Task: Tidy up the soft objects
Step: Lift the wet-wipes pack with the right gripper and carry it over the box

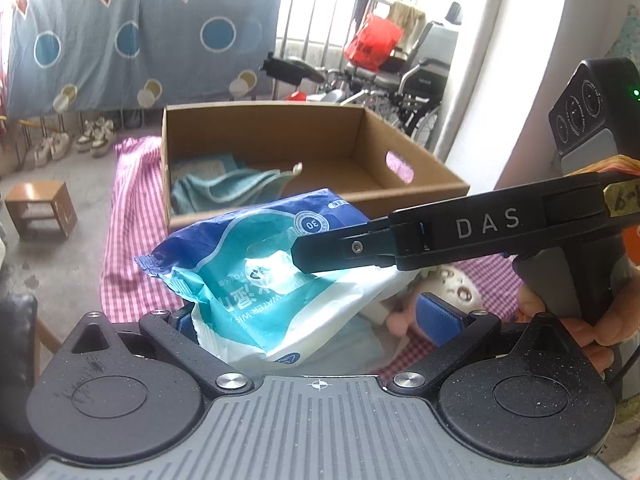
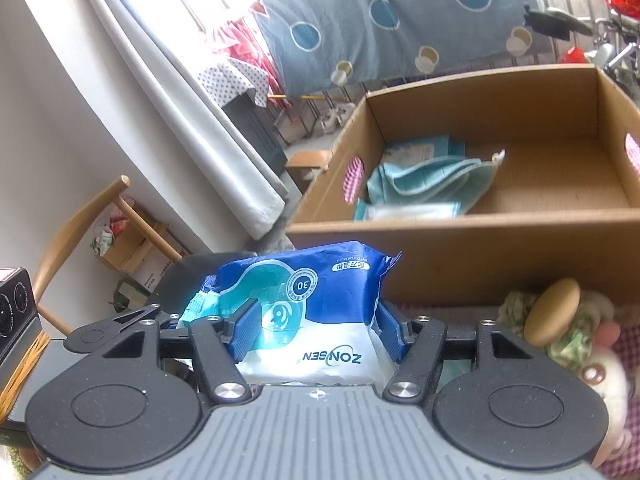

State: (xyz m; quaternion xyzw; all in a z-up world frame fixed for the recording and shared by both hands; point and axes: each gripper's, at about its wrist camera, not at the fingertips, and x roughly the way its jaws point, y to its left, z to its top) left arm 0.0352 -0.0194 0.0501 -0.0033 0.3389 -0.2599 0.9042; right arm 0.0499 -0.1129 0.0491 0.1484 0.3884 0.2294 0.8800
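On the checked cloth [image 1: 128, 216], the cardboard box [image 2: 480, 240] lies half bare; the right tool [image 2: 316, 332] grips the wipes pack [image 2: 320, 300].

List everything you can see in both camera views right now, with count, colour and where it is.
wet wipes pack: one, blue, teal and white, clamped by the right gripper, in front of the box
cardboard box: one, brown, open, on the checked cloth
towel: one, teal, inside the box, left side
checked cloth: one, pink and white, under the box
plush toy: one, whitish, beside the box
stool: one, brown, on the floor
sheet: one, grey-blue with circles, hanging behind
right gripper: closed on the pack
left gripper: pack between its fingers; grip unclear
hand: one, on the right gripper's handle
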